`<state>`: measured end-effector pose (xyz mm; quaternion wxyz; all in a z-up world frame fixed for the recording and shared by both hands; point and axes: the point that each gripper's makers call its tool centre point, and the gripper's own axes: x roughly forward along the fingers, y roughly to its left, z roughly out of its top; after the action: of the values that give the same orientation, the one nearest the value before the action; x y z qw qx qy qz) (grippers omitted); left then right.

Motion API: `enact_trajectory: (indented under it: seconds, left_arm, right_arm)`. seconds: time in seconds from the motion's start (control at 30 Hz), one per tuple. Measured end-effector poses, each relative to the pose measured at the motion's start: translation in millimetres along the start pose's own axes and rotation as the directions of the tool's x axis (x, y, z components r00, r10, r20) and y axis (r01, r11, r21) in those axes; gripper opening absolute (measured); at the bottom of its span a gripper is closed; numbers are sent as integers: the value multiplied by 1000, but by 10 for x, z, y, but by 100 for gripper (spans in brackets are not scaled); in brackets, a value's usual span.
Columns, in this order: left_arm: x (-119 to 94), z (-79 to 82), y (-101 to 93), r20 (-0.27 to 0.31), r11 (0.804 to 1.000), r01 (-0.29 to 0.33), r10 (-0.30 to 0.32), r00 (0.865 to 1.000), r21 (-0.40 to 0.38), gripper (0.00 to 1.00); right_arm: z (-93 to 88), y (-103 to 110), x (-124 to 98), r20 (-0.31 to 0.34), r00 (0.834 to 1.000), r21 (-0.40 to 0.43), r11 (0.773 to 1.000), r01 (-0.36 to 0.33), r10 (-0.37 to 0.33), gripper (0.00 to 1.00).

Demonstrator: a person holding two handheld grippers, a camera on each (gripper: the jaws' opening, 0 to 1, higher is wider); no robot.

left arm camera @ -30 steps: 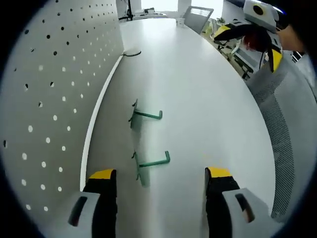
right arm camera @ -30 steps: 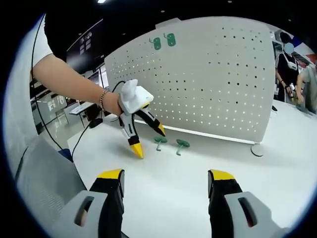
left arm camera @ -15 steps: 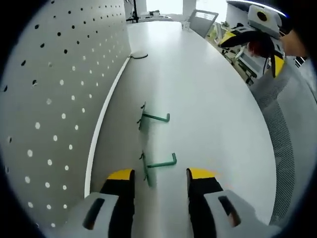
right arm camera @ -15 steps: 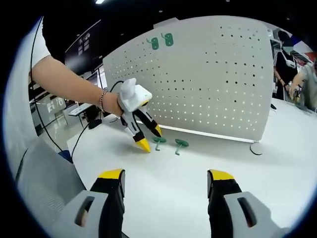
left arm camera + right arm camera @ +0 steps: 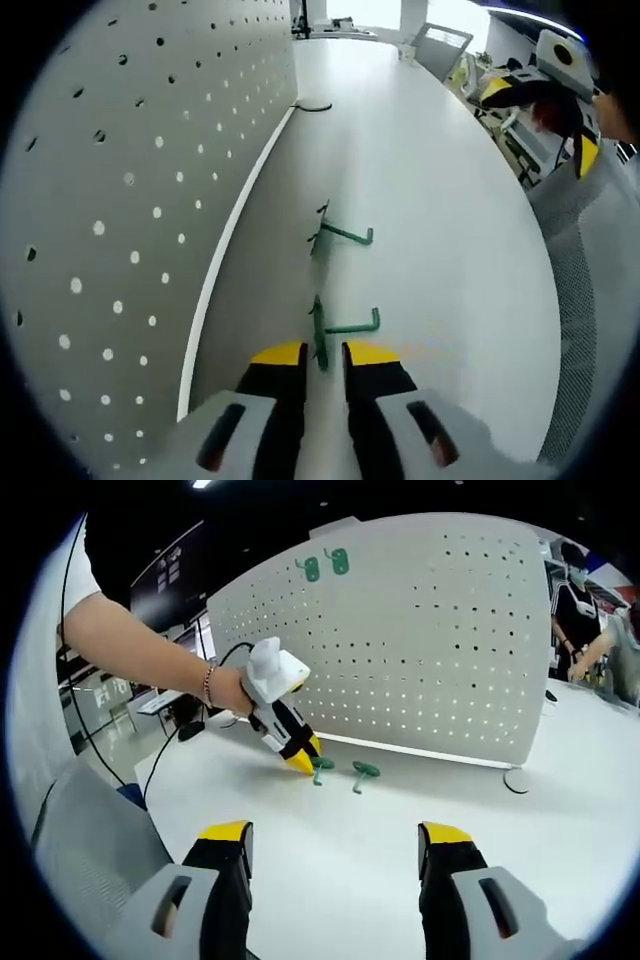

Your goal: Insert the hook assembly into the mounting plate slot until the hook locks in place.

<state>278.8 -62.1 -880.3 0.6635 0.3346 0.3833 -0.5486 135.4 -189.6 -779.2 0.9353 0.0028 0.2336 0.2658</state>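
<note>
- We see the near green metal hook [image 5: 330, 330] lying on the white worktop [image 5: 440, 230], beside the white perforated pegboard panel [image 5: 120, 200].
- Our left claw [image 5: 321, 353] has its yellow tips pinched on that hook's flat plate.
- A second green hook [image 5: 345, 233] lies just beyond.
- Our right claw [image 5: 336, 832] hangs spread apart, well back.

White oval tabletop [image 5: 430, 200], grey mesh chair back [image 5: 85, 845] at its near edge, black cable loop [image 5: 313, 105] at far end, round white base disc [image 5: 517, 780] by panel, people [image 5: 590, 630] behind.
</note>
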Motion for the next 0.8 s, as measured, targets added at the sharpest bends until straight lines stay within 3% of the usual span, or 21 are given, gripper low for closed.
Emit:
enact_trajectory:
  seconds: [0.23,0.8]
  left_arm:
    - [-10,-22,11,-10,1000,-10,9,1000,-27,4]
    - [-16,-31,6,-18,1000,-14,14,1000,-1,3]
  right_arm:
    - [4,-8,-9,4,1000,3,1000,4,-4,64]
    - [8,-4,-10,7,1000,2,1000,6,-6,64]
